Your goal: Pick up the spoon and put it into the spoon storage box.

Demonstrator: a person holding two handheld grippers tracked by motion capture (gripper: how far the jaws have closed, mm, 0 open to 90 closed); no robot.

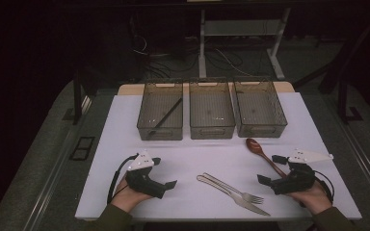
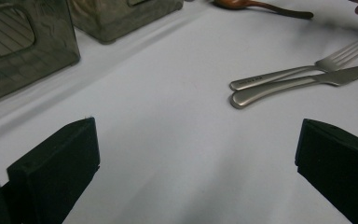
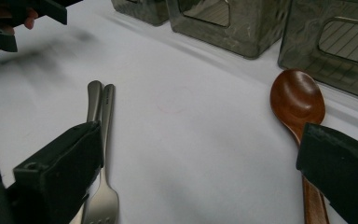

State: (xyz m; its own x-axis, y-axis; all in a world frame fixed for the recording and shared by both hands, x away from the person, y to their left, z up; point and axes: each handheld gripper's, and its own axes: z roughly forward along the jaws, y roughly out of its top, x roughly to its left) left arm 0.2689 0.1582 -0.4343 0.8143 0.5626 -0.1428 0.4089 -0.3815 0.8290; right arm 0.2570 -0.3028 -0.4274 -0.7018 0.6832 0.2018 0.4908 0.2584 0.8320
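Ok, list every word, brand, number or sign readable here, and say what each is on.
No text can be read.
Fork handle: a small stamped mark in the left gripper view, too small and blurred to read.
Knife: no mark visible.
Wooden spoon: no mark visible.
Three bins: no labels visible.
White table: no print; only a faint ring mark in the right gripper view, not lettering.

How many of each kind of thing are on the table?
Bins: 3 (left, middle, right)
Black stick in the left bin: 1
Wooden spoon: 1
Fork: 1
Knife: 1
Total: 7
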